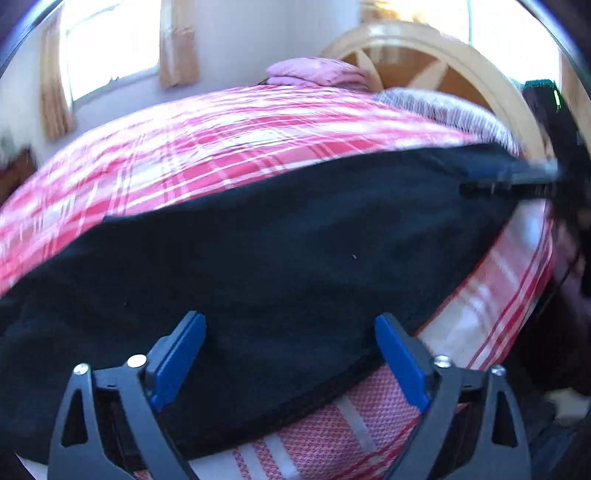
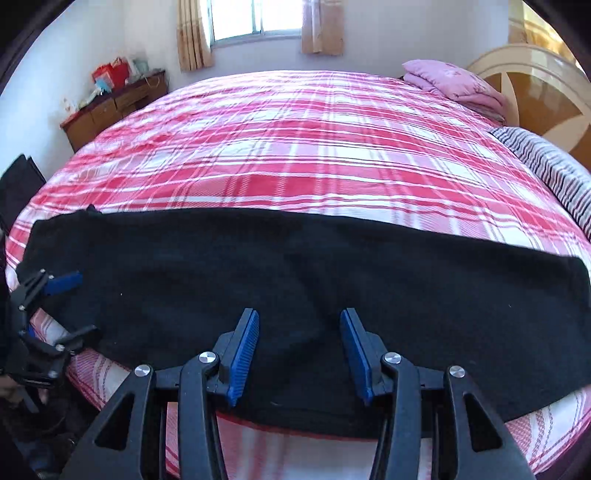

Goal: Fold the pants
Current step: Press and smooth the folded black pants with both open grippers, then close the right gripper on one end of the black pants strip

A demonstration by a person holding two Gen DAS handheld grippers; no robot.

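Note:
The black pants (image 2: pixel 295 280) lie flat in a long band across the near edge of the bed, folded lengthwise. They also fill the left wrist view (image 1: pixel 258 258). My left gripper (image 1: pixel 290 332) is open, its blue pads over the near left end of the pants; it also shows in the right wrist view (image 2: pixel 79 302). My right gripper (image 2: pixel 299 328) is open over the middle of the near edge; one of its blue fingers (image 1: pixel 509 175) shows at the right in the left wrist view. Neither holds cloth.
The bed has a red and white plaid cover (image 2: pixel 295 147). A folded pink quilt (image 2: pixel 454 85) and a striped pillow (image 2: pixel 546 166) lie by the wooden headboard (image 2: pixel 546 96). A wooden cabinet (image 2: pixel 110 107) stands at the far left under a window (image 2: pixel 255 18).

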